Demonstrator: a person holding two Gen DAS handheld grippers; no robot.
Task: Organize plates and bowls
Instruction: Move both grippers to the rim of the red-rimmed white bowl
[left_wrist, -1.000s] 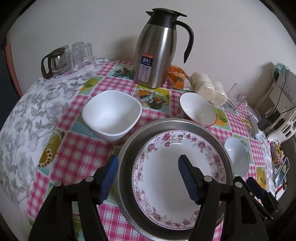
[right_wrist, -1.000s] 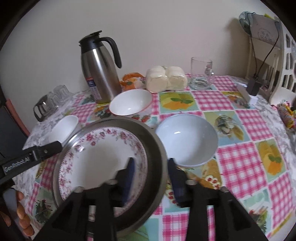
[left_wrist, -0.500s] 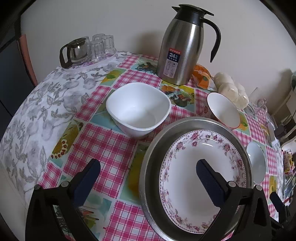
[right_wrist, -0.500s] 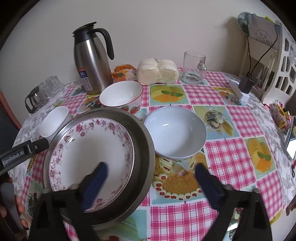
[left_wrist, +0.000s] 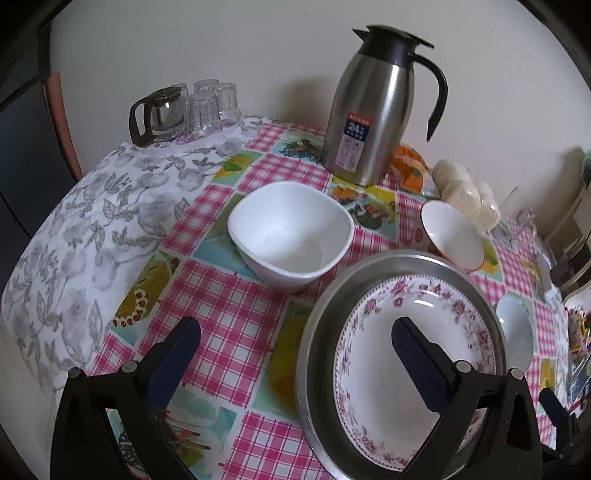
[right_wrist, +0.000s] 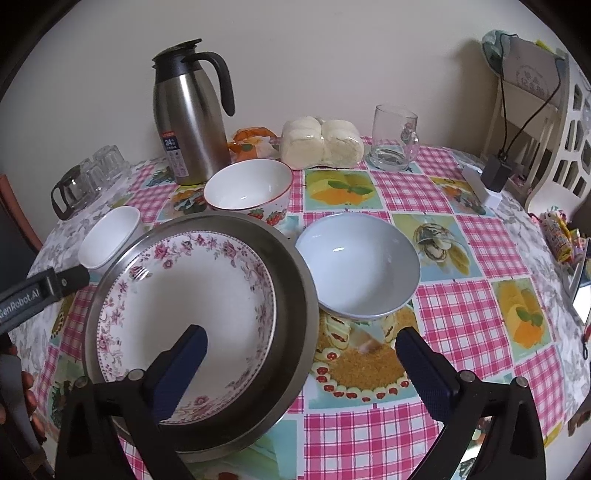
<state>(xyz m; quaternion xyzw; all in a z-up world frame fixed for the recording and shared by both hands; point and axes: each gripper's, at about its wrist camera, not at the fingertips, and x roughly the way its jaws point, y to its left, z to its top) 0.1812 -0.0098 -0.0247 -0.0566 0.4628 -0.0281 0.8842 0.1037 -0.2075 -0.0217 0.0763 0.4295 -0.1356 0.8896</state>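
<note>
both grippers, left (left_wrist: 295, 347) and right (right_wrist: 301, 347), stand spread wide and empty, each straddling a rim of the tray (right_wrist: 295, 258) that holds the plate (right_wrist: 192, 291). the square bowl (left_wrist: 290, 240) lies ahead of the left one, the grey bowl (right_wrist: 358, 266) ahead of the right, so each is nearer its own bowl.

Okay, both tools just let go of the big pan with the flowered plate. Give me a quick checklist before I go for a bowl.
1. Left tool open, nothing held: ok.
2. Right tool open, nothing held: ok.
3. Flowered plate seated inside metal pan: ok.
4. Square white bowl empty, upright: ok.
5. Grey bowl empty, apart from strawberry bowl: ok.
6. Pan clear of grey bowl: cannot tell.
</note>
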